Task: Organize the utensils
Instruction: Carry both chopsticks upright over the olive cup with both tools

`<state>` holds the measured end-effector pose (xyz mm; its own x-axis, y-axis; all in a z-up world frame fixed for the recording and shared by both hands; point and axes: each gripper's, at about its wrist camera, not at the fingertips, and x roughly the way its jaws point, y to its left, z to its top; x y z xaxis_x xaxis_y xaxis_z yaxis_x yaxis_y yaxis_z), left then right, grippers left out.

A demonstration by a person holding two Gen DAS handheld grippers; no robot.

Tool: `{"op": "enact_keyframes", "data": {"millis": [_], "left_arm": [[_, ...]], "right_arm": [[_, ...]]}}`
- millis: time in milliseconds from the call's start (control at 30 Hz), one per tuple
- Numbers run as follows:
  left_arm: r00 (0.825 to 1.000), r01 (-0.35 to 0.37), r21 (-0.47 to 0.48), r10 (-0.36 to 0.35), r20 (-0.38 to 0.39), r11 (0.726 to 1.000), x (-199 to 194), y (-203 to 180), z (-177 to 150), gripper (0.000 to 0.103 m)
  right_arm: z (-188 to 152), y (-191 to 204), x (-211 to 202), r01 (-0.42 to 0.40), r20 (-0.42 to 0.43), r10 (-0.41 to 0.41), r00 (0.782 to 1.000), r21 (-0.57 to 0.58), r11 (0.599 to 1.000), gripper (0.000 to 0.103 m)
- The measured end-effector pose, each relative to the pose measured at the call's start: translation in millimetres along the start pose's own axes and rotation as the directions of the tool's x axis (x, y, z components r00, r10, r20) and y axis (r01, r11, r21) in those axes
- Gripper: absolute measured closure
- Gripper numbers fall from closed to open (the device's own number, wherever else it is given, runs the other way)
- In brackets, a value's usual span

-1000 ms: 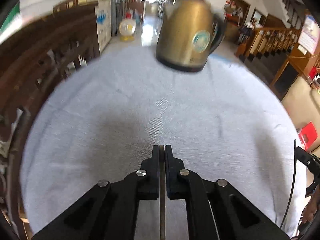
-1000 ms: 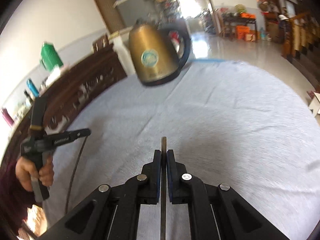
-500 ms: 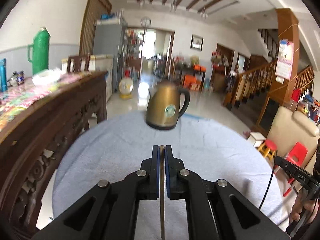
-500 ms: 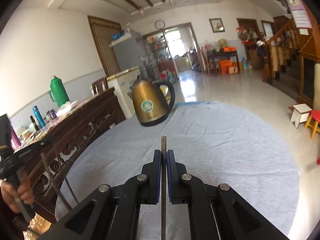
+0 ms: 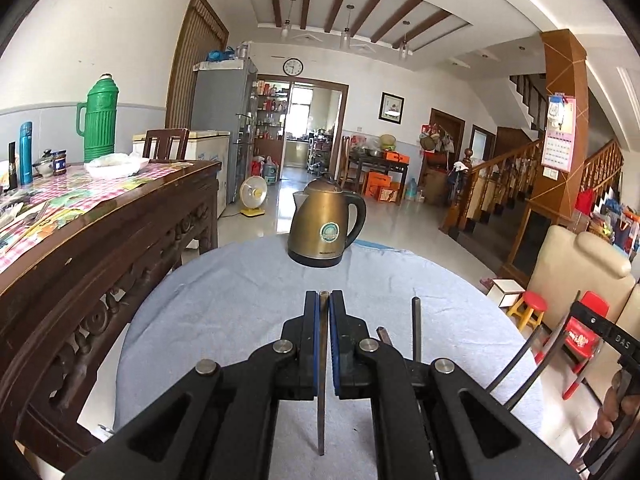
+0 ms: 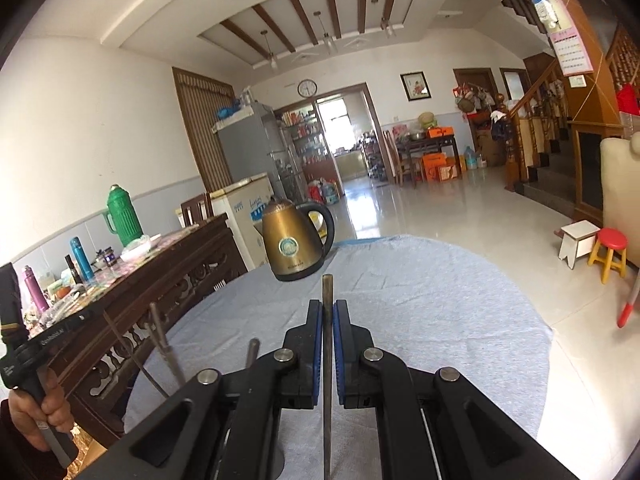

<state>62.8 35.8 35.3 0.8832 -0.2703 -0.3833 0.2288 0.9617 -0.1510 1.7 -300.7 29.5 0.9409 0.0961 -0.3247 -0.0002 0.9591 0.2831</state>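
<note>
Big open living room, polished floor, staircase off to the right, and up close a round tabletop (image 5: pixel 224 304) under a pale blue-grey cloth. Far side of that cloth, a brass-coloured kettle (image 5: pixel 326 226) stands upright, handle to the right.

Left claw (image 5: pixel 324 300) first: clenched tight on a thin metal rod (image 5: pixel 321 392), a chopstick by the look of it, running straight down the middle between the blue pads with its tip level with the fingertips. Just right of it, two more thin sticks (image 5: pixel 416 328) poke up from low down; what holds them is hidden behind the claw's frame.

Over to the right claw (image 6: pixel 328 308): same story, clamped on its own thin metal rod (image 6: pixel 327 360), this one sticking out a little past the fingertips toward the kettle. On the left edge of that view, a hand (image 6: pixel 40 408) grips the other tool's handle.

Left of the tabletop runs a carved dark wooden sideboard (image 5: pixel 100 248), with a green thermos (image 5: pixel 98 120) on it.
</note>
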Motion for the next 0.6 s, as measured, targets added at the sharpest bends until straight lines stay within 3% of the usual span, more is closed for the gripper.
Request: {"op": "enact_keyframes", "data": {"millis": [333,600], "left_arm": [[0.995,0.067,0.045,-0.07,0.069,0.997,-42.9,-28.0,21.2,0.098],[0.98,0.141,0.048,-0.146,0.136,0.989,-79.7,-39.2,46.6,0.098]], "right_arm": [[22.8,29.9,-48.2,-0.074,0.09,0.079,0.993,-0.049,0.996,0.097],[48.0,64.7,-76.1,-0.185,0.135,0.198,0.971,-0.099,0.978,0.097]]}}
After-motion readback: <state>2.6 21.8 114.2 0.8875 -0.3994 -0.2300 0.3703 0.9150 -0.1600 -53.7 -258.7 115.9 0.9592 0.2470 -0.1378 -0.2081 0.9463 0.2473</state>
